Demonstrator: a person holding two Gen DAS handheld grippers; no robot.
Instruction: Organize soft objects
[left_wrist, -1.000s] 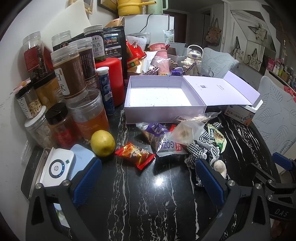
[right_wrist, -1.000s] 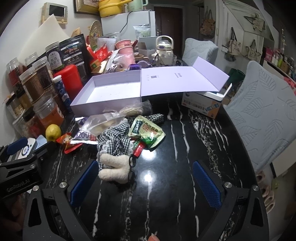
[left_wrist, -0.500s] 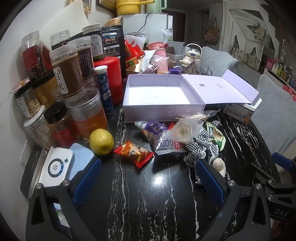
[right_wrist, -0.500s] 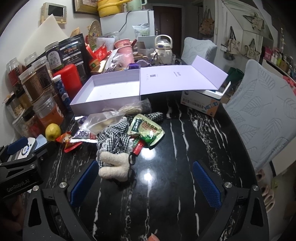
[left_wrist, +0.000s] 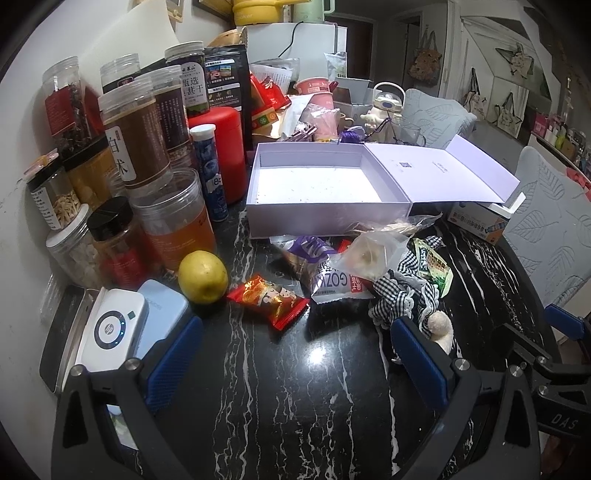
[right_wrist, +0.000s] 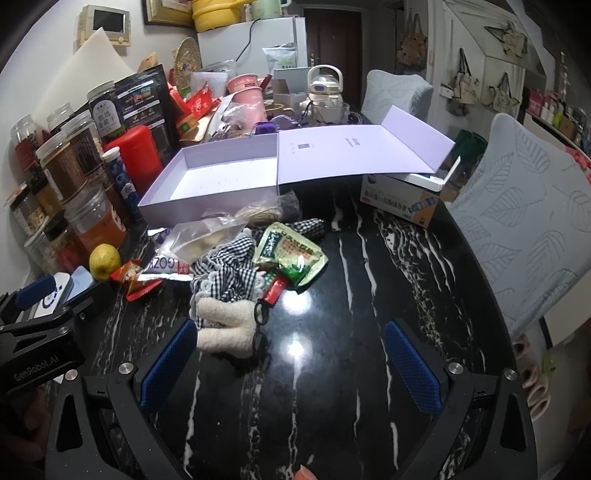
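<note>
Left gripper (left_wrist: 295, 363) low and level, jaws spread wide, nothing between them, right gripper (right_wrist: 290, 363) likewise wide apart and holding nothing

My right gripper (right_wrist: 291, 365) hangs wide open over the black marble table (right_wrist: 369, 295); its left finger sits just beside the cream plush toy (right_wrist: 225, 325), lavender box (right_wrist: 221, 181) beyond.

Lilac box (left_wrist: 325, 206); black-white checked cloth (right_wrist: 229, 273); white-veined black table (right_wrist: 369, 332).
</note>
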